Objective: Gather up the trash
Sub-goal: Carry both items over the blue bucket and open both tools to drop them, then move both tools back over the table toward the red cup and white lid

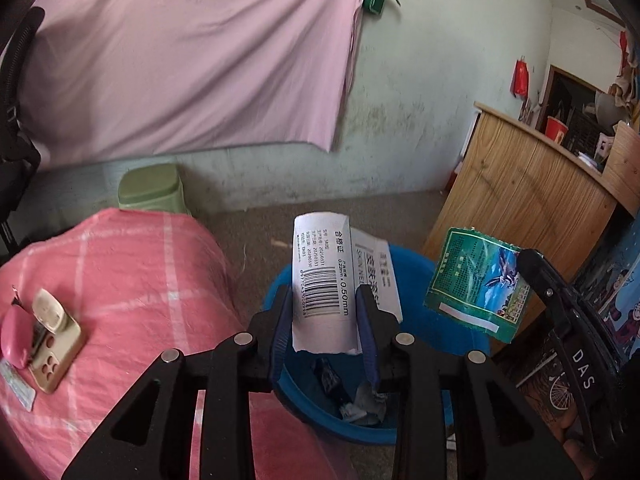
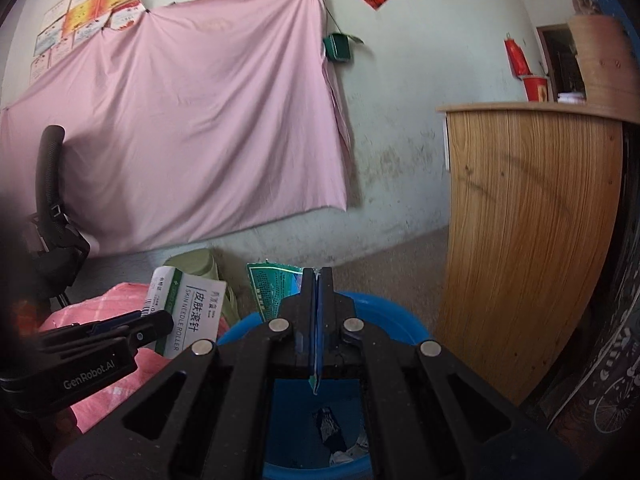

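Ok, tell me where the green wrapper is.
The green wrapper is pinched in the right tool, held over the blue bin, right of the white box.

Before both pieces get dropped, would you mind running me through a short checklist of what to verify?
1. White box between the left gripper pads: ok.
2. Green wrapper pinched in the right gripper: ok.
3. Blue bin under the box: ok.
4. Bin under the wrapper: ok, seen from the right wrist.
5. Room left in the bin: ok, only a few scraps.
6. Left grip firm: cannot tell.
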Action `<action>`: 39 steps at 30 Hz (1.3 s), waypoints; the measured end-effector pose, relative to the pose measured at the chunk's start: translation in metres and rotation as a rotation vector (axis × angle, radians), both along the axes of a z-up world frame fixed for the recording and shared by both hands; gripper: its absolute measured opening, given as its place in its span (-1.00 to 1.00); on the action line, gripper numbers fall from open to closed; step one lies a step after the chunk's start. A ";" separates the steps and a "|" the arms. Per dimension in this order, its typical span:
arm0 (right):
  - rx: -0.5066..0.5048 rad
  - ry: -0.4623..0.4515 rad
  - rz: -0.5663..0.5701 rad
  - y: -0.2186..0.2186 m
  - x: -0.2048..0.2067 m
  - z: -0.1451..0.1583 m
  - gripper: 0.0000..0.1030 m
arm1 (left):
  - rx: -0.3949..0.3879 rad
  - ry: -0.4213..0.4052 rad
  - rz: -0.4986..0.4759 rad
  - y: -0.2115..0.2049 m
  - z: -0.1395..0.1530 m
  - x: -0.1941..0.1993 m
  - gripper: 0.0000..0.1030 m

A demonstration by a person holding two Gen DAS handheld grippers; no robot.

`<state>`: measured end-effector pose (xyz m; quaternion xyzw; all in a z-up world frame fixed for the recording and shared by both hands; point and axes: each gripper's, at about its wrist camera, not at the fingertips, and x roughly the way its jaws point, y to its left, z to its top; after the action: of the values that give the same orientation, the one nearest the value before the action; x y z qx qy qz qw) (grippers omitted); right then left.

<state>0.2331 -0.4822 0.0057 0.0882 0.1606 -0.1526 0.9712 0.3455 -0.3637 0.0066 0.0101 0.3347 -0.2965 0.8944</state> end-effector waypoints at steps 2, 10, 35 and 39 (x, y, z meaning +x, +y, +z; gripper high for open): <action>0.013 0.023 -0.003 -0.001 0.003 -0.004 -0.56 | 0.005 0.020 -0.010 -0.004 -0.004 0.004 -0.43; 0.043 0.084 -0.002 -0.007 0.012 -0.016 -0.53 | 0.015 0.043 -0.016 -0.002 -0.009 0.006 -0.42; 0.017 -0.105 0.120 0.057 0.004 0.039 0.94 | -0.097 -0.190 0.186 0.131 0.056 -0.038 0.52; 0.013 -0.207 0.179 0.082 -0.008 0.056 1.00 | -0.119 -0.276 0.245 0.164 0.070 -0.057 0.72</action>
<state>0.2252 -0.3999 0.0617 0.0950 0.0677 -0.0546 0.9917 0.2888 -0.1997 0.0771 -0.0432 0.1894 -0.2002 0.9603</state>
